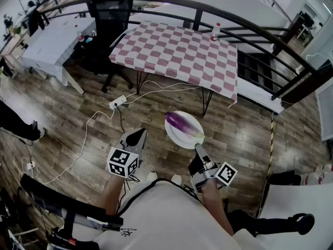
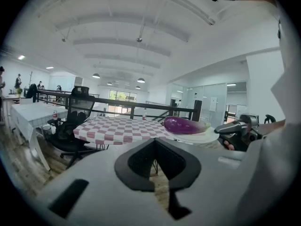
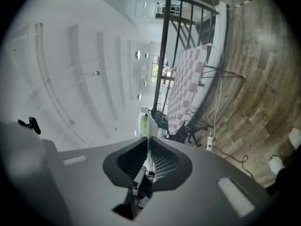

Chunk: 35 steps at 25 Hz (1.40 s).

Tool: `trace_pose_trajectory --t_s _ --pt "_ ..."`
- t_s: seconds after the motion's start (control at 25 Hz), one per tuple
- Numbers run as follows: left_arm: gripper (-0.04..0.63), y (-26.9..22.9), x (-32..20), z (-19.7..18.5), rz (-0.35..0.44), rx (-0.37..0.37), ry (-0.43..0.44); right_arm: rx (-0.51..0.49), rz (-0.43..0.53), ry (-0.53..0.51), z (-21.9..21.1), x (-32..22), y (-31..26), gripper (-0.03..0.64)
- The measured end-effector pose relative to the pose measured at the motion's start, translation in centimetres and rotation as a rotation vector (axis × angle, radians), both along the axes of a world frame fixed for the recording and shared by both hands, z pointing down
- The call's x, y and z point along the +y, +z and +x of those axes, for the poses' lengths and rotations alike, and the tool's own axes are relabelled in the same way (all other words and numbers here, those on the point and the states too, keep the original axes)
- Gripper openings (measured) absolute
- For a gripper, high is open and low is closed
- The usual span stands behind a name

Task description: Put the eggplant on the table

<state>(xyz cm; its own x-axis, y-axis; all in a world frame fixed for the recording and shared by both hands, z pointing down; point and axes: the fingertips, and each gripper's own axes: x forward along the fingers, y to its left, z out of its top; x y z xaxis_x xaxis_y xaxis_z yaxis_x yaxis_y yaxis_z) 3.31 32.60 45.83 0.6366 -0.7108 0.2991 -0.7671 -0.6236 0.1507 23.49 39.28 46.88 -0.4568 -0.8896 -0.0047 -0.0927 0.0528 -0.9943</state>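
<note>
While right gripper (image 1: 199, 148) clamps plate (image 1: 169, 133) rim, carry level lest eggplant (image 1: 180, 123) roll | left gripper (image 1: 139, 134) closed, empty | table (image 1: 177, 51) far.

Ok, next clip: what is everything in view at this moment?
eggplant: one, purple, lying on the plate
plate: one, white, held above the wood floor, short of the table
table: one, pink-and-white checked cloth, ahead of the plate
bottle: one, white with red cap, at the table's far edge
office chair: one, black, left of the table
power strip: one, white, on the floor with a white cable
railing: one, black, curving behind the table
left tool: one, grey, jaws together, empty, left of the plate
right tool: one, grey, shut on the plate's near rim
</note>
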Motion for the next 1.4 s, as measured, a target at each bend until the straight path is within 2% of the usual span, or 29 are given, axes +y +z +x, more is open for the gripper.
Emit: trace_pose_trajectory --t_s 0.68,1.4 --pt "0.005 -0.4 0.0 -2.5 0.026 0.006 0.008 -0.004 0.006 0.017 -2.5 0.3 0.1 0.037" --pt "0.005 2.0 2.0 -9.2 -0.005 0.020 0.042 0.007 -0.009 0.062 -7.5 1.3 0.5 0.037"
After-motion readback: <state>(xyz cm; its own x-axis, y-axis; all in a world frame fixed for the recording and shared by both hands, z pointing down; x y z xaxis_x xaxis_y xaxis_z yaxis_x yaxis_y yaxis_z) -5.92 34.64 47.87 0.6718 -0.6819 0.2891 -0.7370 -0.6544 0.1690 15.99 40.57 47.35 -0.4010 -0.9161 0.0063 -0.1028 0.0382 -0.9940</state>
